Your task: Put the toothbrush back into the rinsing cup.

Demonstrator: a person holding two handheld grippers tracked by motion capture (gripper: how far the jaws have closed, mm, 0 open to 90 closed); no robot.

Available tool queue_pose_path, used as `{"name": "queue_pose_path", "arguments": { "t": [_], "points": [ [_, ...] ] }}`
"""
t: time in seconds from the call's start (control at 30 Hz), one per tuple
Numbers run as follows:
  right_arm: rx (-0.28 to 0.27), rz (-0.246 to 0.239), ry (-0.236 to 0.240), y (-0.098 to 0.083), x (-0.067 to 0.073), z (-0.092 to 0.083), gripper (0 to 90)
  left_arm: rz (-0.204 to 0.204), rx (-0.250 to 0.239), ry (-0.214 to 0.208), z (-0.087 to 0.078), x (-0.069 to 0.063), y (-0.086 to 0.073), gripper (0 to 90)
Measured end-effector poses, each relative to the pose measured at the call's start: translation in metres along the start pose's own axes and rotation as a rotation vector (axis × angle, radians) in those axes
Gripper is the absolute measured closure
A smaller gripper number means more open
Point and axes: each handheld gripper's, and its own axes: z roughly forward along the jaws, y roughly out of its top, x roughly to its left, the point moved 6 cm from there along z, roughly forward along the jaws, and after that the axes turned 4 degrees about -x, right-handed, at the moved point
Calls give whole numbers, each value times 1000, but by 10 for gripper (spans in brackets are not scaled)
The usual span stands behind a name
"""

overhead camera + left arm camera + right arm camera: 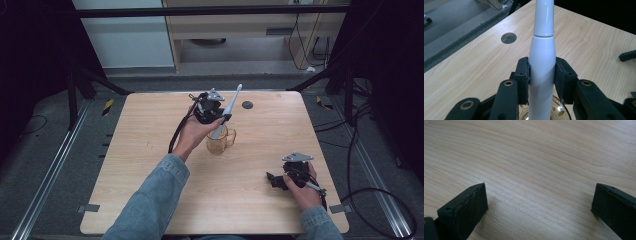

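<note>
The left gripper [541,72] has its jaws clamped on a white toothbrush [542,62], one pad pressed to each side of the handle. The toothbrush runs on past the jaw tips, tilted up and away; its lower end drops behind the jaws into a glass mug [218,141] just below them. In the high view the mug stands on the table [150,150], its handle on the side away from the left hand [192,134]. The right gripper [539,202] rests low over bare wood, jaws wide apart with nothing between them, well apart from the mug.
</note>
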Motion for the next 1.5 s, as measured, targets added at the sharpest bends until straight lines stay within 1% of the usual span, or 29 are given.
{"name": "queue_pose_path", "arguments": {
  "t": [0.4,0.6,0.93,1.1,1.5],
  "points": [
    [1,-1,0,0,0,0,3,0,17,4,1,0,-7,663],
    [2,-1,-1,0,0,0,3,13,31,2,1,-1,-10,663],
    [2,-1,-1,0,0,0,3,8,45,-3,3,-2,-17,663],
    [1,-1,-1,0,0,0,3,9,48,0,3,-1,-19,663],
    [0,-2,0,0,0,0,3,2,51,-8,4,-3,-24,663]
  ]
}}
